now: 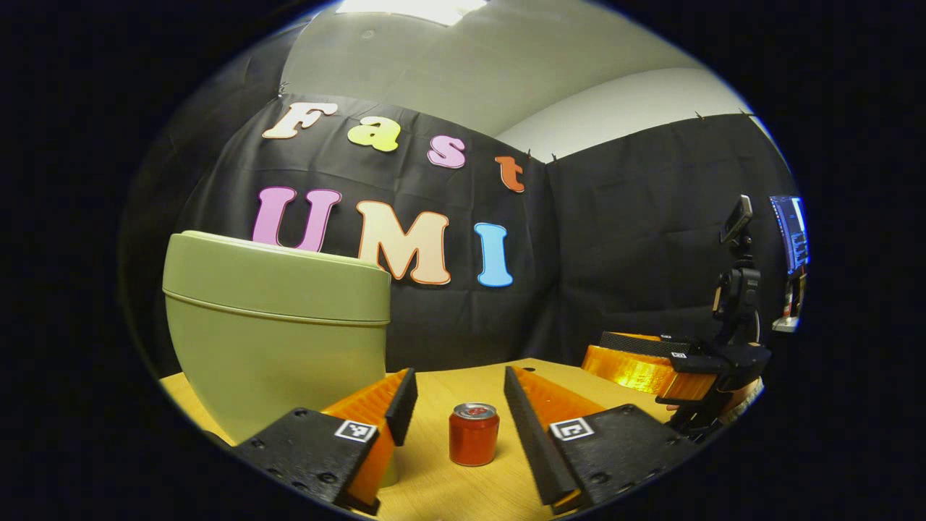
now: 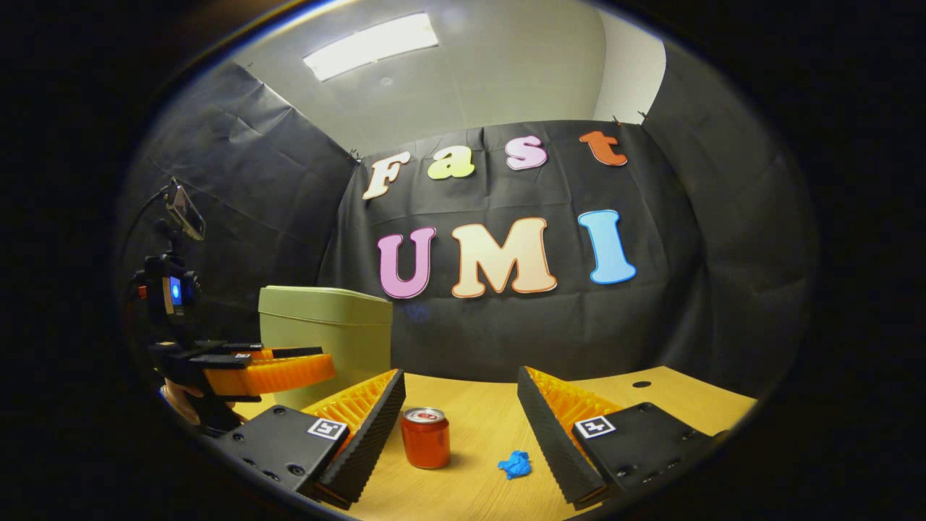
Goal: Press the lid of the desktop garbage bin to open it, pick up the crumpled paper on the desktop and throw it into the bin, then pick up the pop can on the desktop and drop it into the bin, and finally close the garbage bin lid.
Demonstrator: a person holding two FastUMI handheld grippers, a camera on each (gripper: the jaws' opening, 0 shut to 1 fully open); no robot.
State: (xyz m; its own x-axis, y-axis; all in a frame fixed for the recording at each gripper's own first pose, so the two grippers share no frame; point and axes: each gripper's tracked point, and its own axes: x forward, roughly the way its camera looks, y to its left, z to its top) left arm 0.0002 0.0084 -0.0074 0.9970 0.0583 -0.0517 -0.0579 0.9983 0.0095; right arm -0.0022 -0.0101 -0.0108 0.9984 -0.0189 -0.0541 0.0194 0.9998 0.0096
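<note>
The green desktop bin [image 1: 275, 318] stands at the left with its lid down; it also shows in the right gripper view [image 2: 325, 336]. A red pop can [image 1: 474, 434] stands upright on the wooden table, just ahead of my open left gripper [image 1: 459, 387] and in line with the gap between its fingers. In the right gripper view the pop can [image 2: 425, 438] sits left of centre, and a blue crumpled paper [image 2: 515, 464] lies to its right. My right gripper [image 2: 461, 391] is open and holds nothing. The left gripper [image 2: 322, 367] hovers in front of the bin.
The right gripper [image 1: 600, 354] and the hand [image 1: 745, 398] holding it are at the right in the left gripper view. A screen [image 1: 792, 231] glows at the far right. The table [image 2: 673, 405] has a small round hole [image 2: 641, 384] toward its back right.
</note>
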